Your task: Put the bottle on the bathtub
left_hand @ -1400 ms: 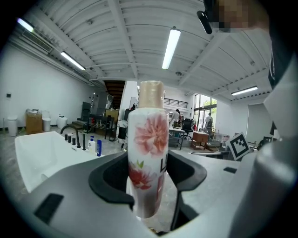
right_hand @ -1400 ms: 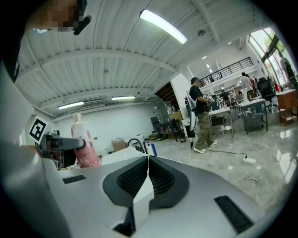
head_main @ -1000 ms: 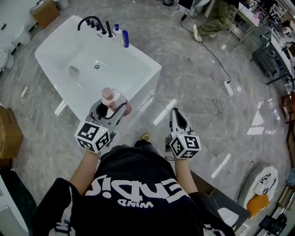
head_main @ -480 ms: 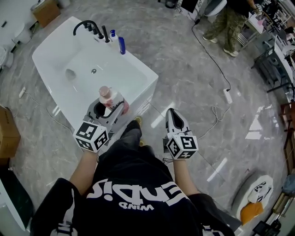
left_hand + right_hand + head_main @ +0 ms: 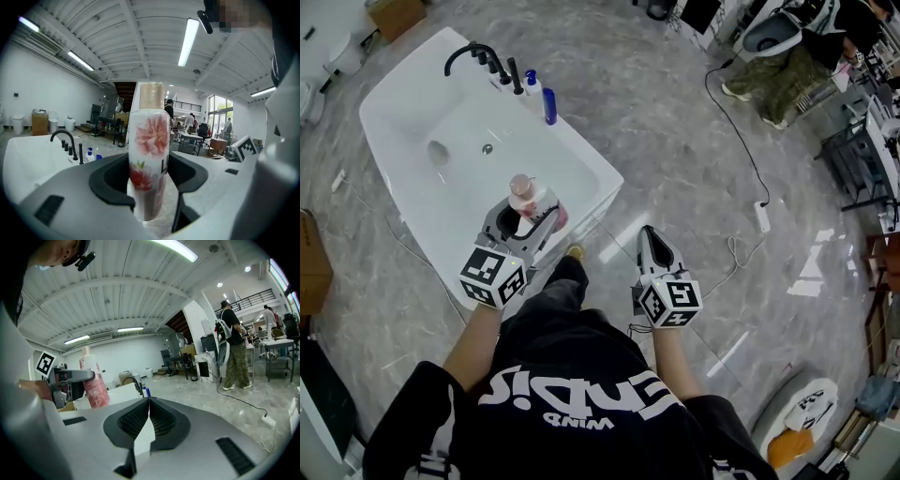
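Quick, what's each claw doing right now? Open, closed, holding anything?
Left claw: closed on the bottle, which stands upright between its jaws.
Right claw: closed, jaws together, nothing in it.

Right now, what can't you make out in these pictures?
- Base of the bottle: in the left gripper view it sinks behind the body of the left gripper; in the head view the jaws cover it.
- Print on the bottle: left gripper view, cut off by a jaw.
- Label of the blue bottle by the faucet: head view, too small.
- Part of the tub under the bottle: head view, hidden by the left gripper.
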The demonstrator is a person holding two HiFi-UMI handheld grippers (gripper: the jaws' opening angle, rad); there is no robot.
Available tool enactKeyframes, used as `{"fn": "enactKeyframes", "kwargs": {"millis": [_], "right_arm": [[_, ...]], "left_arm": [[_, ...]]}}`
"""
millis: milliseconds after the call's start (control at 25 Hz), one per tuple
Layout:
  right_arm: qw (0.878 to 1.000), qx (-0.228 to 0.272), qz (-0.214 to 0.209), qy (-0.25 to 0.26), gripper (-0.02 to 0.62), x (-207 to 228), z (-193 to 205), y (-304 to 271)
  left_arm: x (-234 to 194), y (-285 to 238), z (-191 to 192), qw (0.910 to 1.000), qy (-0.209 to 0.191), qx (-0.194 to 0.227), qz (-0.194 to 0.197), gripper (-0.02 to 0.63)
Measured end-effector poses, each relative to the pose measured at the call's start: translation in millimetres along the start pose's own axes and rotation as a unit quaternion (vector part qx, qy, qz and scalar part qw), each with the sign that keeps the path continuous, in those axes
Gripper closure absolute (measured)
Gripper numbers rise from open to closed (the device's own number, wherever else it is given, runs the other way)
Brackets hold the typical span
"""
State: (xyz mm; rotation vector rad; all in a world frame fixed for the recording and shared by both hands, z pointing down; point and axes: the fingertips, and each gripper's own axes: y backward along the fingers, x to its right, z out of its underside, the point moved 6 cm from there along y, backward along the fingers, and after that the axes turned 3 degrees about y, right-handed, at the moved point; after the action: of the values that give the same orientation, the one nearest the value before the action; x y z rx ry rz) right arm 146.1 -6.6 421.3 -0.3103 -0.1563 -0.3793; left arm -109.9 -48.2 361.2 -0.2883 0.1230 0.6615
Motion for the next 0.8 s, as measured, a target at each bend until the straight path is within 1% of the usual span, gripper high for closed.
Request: {"fn": "enactKeyframes", "kwargs": {"millis": [200,360,600,800], "right_arm": [[1.000,-0.006,-0.007,0.012,0.571,7.0,-24.9,-49.0],[1.000,-0.016,-0.005,0.020,0.571,18.0,-35.7,-82.3],[1.000,-0.014,0.012,0.013,0.571,38.3,-44.3,-108.1],[1.000,-0.025,0.010,0.004,0.571,44.7,-42.4,-122.3]], "left_arm": [[-31.8,-39.4,-12.2,1.0000,-0.004,-0.003,0.005,0.362],[-56.5,-76.6,-16.0,0.9999,-0.005,-0.005,0.012,0.362],[-69.8,-118.1,-19.9,0.9996,-0.005,-0.013,0.025,0.362],[-76.5,-135.0,-14.9,0.9994,0.002,-0.025,0.023,0.362]]}}
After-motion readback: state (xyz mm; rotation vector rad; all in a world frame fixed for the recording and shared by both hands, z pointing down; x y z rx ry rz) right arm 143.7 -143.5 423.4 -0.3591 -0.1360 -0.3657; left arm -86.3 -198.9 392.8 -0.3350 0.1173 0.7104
